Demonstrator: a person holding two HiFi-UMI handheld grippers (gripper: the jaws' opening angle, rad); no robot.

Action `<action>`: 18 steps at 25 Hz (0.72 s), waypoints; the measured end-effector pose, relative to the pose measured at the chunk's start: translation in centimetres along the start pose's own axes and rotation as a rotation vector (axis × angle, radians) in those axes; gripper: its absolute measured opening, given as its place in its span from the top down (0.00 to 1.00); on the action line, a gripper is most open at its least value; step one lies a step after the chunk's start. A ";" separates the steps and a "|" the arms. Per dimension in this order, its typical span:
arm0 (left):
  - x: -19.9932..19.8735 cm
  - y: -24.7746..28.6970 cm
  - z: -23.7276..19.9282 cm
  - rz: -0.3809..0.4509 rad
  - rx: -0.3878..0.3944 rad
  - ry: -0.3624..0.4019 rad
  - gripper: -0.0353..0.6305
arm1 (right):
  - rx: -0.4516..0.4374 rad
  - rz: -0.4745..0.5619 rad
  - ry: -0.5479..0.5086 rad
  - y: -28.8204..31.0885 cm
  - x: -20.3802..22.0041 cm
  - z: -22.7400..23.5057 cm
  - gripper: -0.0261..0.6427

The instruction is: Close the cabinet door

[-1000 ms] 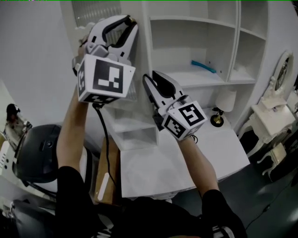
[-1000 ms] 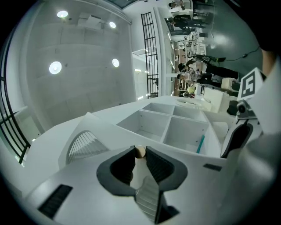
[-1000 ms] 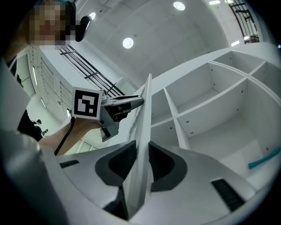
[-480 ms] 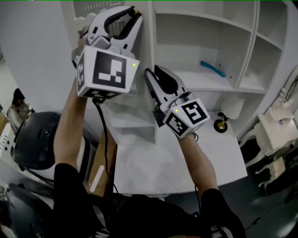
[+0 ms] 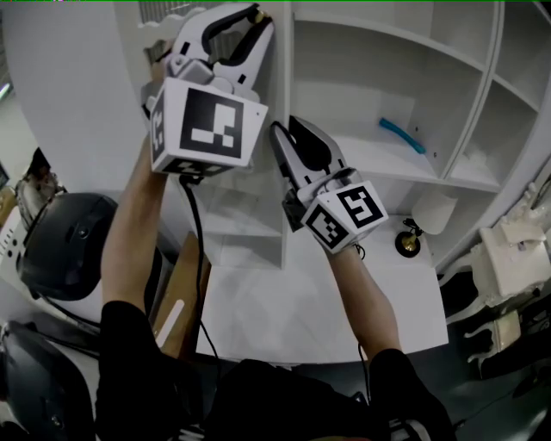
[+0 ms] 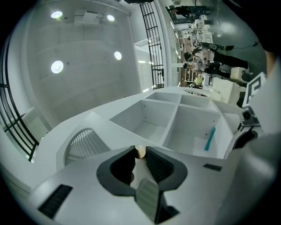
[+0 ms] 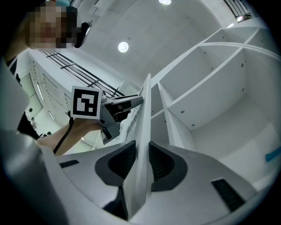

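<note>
Standing over a white desk (image 5: 284, 314), a white cabinet fills the wall with open shelf compartments. One shelf holds a teal stick-shaped object (image 5: 402, 135), and a small lamp (image 5: 407, 243) with a brass-coloured base sits on the desk at the right. An ornate white side table (image 5: 516, 250) stands further right, and a dark rounded object (image 5: 65, 245) lies low at the left. The left gripper view takes in a pale ceiling with round lights (image 6: 57, 67) and a black grille (image 6: 153, 44).

The cabinet door (image 7: 142, 132), with a louvred panel (image 6: 83, 144), hangs partly open just left of the shelves. The left gripper (image 5: 247, 19) has its jaws narrowed onto the door's small pale knob (image 6: 140, 151). Lower down, the right gripper (image 5: 285, 129) has its jaws closed on the door's thin free edge, one pad on each face.

Compared with a second ago, both grippers keep the same holds. In the head view the cabinet and grippers now sit further right and slightly higher, and less of the side table is in frame.

The only print visible is the black-and-white square pattern on each marker cube (image 5: 211, 129).
</note>
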State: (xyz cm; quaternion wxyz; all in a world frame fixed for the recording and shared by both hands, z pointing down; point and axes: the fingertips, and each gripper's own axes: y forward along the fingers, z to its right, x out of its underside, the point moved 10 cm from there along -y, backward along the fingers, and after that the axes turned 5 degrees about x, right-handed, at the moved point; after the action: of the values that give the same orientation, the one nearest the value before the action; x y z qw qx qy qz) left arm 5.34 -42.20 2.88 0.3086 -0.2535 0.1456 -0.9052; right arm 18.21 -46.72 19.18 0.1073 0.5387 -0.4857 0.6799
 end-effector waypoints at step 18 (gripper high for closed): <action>1.8 3.4 1.0 -0.010 -0.058 -0.006 0.82 | -0.021 -0.026 0.033 1.8 1.1 3.6 0.82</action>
State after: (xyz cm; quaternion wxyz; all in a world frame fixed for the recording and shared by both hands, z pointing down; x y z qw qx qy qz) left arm 6.34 -46.03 2.97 0.2971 -0.2658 0.1694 -0.9013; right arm 18.80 -50.87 18.92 0.1299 0.5325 -0.4838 0.6823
